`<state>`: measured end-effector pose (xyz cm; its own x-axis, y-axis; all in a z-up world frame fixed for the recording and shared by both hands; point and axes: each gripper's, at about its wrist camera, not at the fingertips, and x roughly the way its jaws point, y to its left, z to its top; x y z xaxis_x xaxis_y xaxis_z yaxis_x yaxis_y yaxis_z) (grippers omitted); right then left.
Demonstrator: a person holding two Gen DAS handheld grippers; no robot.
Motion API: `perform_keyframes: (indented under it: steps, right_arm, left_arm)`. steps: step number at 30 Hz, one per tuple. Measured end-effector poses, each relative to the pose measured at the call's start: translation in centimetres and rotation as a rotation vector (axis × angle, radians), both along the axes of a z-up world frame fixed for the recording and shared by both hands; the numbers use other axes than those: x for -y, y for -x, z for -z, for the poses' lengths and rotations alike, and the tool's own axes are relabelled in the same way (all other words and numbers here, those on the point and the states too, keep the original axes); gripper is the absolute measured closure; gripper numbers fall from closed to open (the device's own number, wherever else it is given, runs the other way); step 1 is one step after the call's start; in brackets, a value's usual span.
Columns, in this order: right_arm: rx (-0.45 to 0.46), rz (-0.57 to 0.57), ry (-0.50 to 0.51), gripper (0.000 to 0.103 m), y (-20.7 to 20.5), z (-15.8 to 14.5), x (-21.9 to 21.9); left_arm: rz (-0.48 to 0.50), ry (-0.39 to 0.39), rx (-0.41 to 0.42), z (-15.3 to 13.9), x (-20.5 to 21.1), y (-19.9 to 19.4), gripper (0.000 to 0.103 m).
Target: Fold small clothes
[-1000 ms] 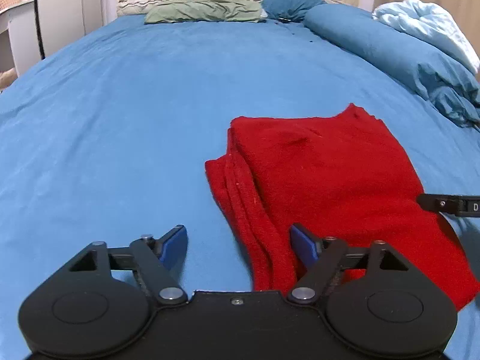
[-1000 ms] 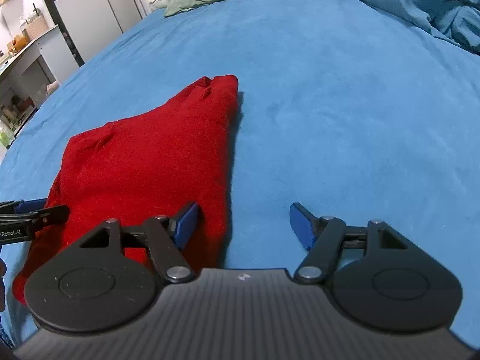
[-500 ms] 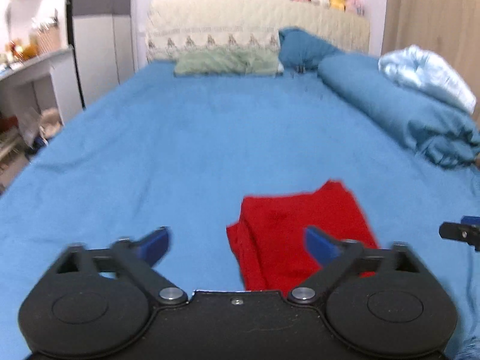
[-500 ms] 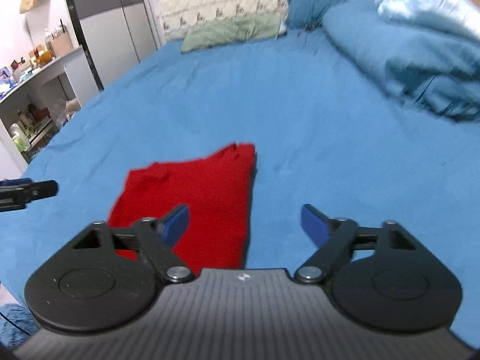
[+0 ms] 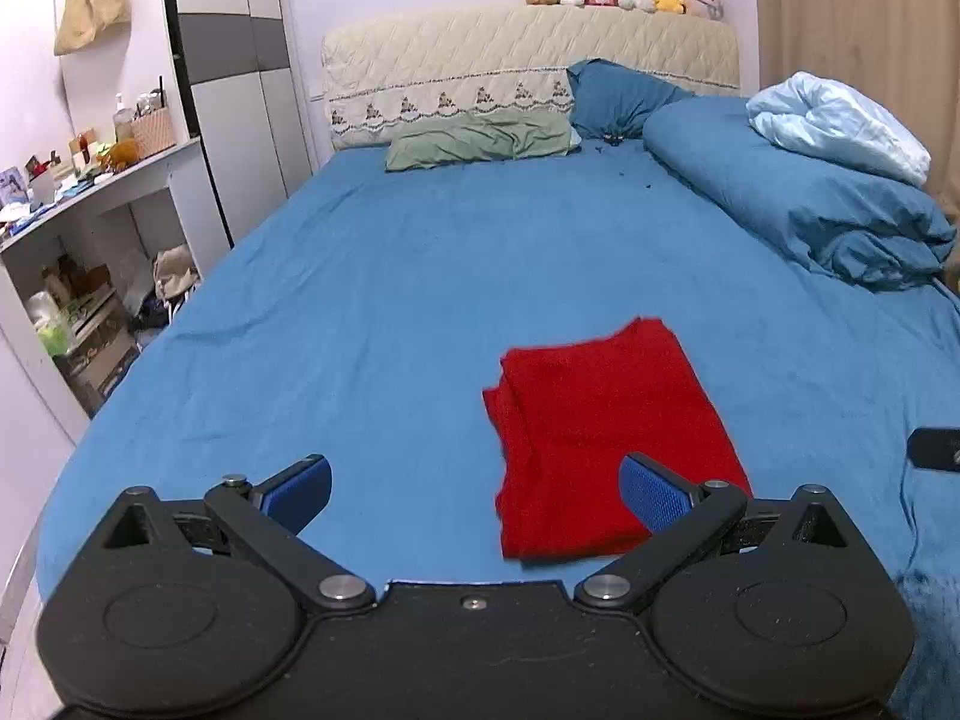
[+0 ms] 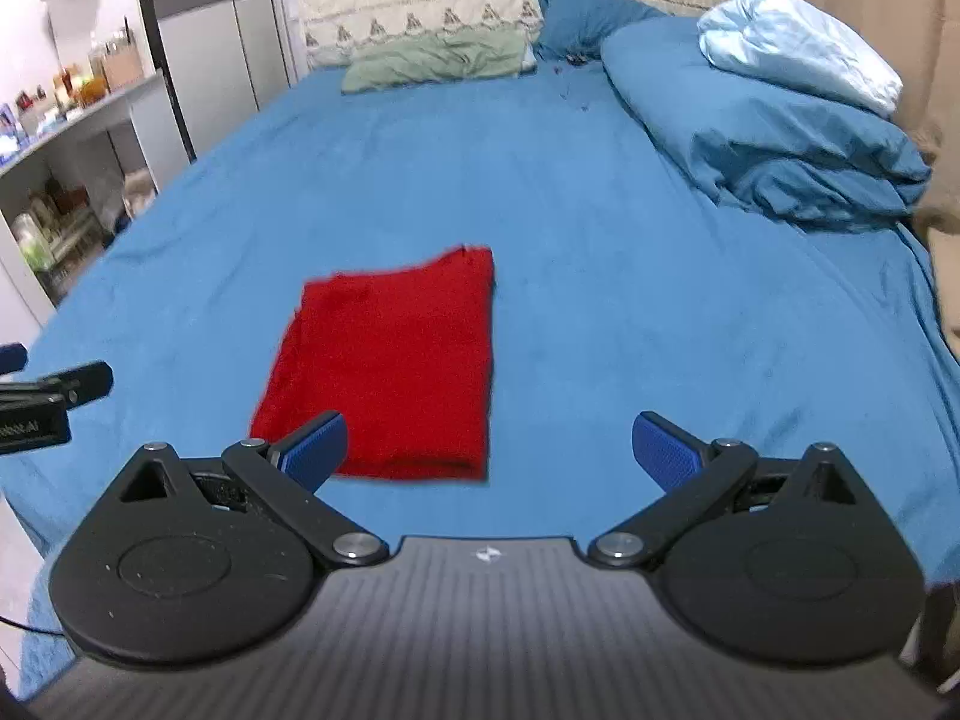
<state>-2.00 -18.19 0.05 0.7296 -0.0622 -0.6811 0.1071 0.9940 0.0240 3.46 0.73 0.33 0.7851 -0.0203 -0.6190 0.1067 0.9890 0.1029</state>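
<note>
The red knitted garment (image 5: 606, 432), folded into a neat rectangle, lies flat on the blue bed sheet (image 5: 372, 300) near its front edge. The left gripper (image 5: 474, 489) and right gripper (image 6: 489, 444) hover above it, jaws wide apart and empty (the fold looks finished).
</note>
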Motion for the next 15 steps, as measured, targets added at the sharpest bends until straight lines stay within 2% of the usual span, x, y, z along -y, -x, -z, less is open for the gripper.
perform_keyframes:
  steps: [8,15]
  right_arm:
    - [-0.084,0.027,0.01,0.0,2.4,3.4,-0.7]
    - [-0.1,0.03,0.026,0.0,2.4,4.3,-1.0]
  left_arm:
    - [0.013,0.013,-0.042,2.1,-0.5,2.6,0.0]
    - [0.01,0.006,-0.044,2.8,-0.4,3.4,0.0]
